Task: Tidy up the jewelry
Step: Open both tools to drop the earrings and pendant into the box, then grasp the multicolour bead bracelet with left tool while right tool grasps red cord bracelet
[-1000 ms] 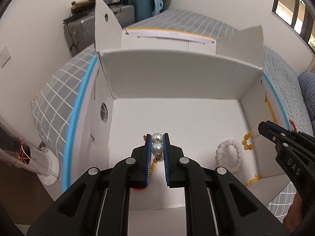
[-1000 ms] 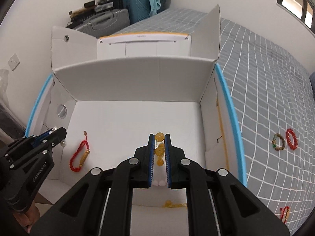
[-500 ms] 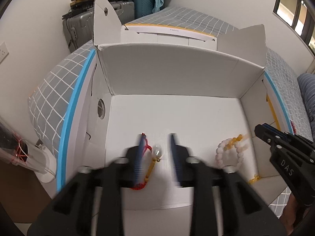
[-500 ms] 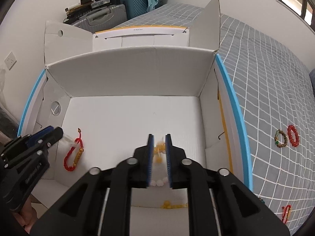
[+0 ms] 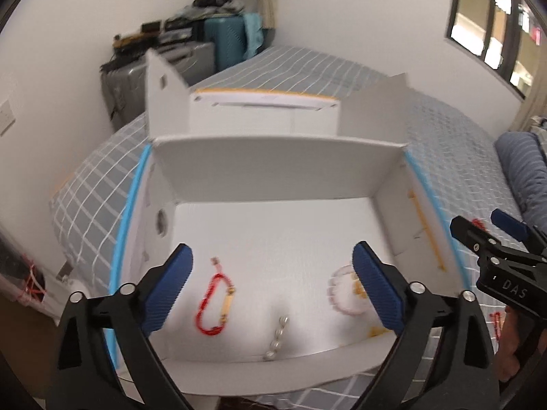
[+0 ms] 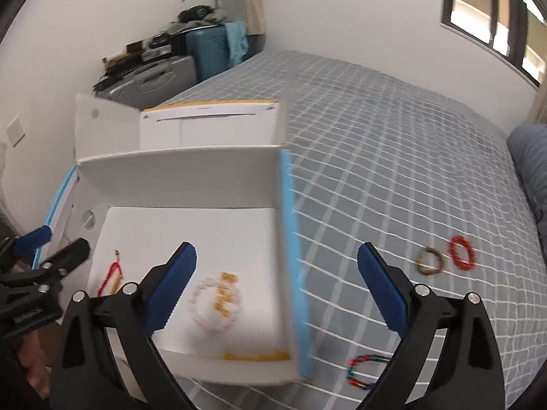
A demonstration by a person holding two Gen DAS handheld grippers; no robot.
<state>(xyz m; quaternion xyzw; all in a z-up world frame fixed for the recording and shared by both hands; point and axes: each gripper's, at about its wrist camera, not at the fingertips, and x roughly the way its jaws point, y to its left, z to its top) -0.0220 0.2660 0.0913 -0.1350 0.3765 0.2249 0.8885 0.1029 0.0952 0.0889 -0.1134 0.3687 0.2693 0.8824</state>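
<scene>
A white open box (image 5: 280,167) with blue edges sits on the bed. In it lie a red cord bracelet (image 5: 213,302), a pearl string (image 5: 277,335), a pale pink bead bracelet (image 5: 342,292) and yellow beads (image 6: 225,295). My left gripper (image 5: 271,285) is open and empty above the box. My right gripper (image 6: 277,294) is open and empty over the box's right wall (image 6: 290,256). On the bedspread lie a red bracelet (image 6: 462,252), a green-brown bracelet (image 6: 429,261) and a multicolour bracelet (image 6: 364,370).
The grey checked bedspread (image 6: 393,157) stretches to the right. Suitcases (image 6: 160,75) stand against the far wall. A blue striped pillow (image 5: 519,167) lies at the right. The box flaps (image 5: 164,99) stand up behind the box.
Both grippers opened and dropped their pieces: the pearl string and the yellow beads now lie in the box. Both grippers pulled back, the right one swinging to the right.
</scene>
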